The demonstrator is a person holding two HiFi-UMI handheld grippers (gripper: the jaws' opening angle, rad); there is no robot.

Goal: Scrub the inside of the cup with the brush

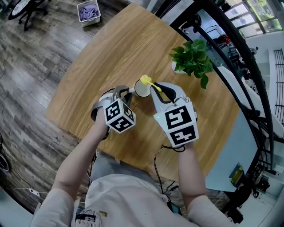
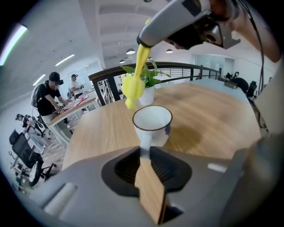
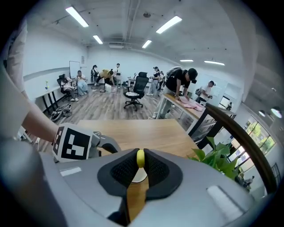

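A white cup (image 1: pixel 142 88) with a dark rim stands upright on the round wooden table (image 1: pixel 111 53). My left gripper (image 1: pixel 128 92) is shut on the cup's handle (image 2: pixel 144 150), which sits pinched between the jaw tips below the cup (image 2: pixel 152 122). My right gripper (image 1: pixel 159 91) is shut on the yellow brush's handle (image 3: pixel 140 158). The yellow brush head (image 2: pixel 132 88) hangs just above the cup's far left rim, outside the cup. In the head view the brush head (image 1: pixel 145 80) shows over the cup's far edge. The cup's inside looks empty and white.
A potted green plant (image 1: pixel 193 60) in a white pot stands on the table just beyond the cup, to the right. The table's edge and a dark railing (image 1: pixel 248 66) run along the right. A basket (image 1: pixel 88 11) sits on the floor far left. People work at desks in the background.
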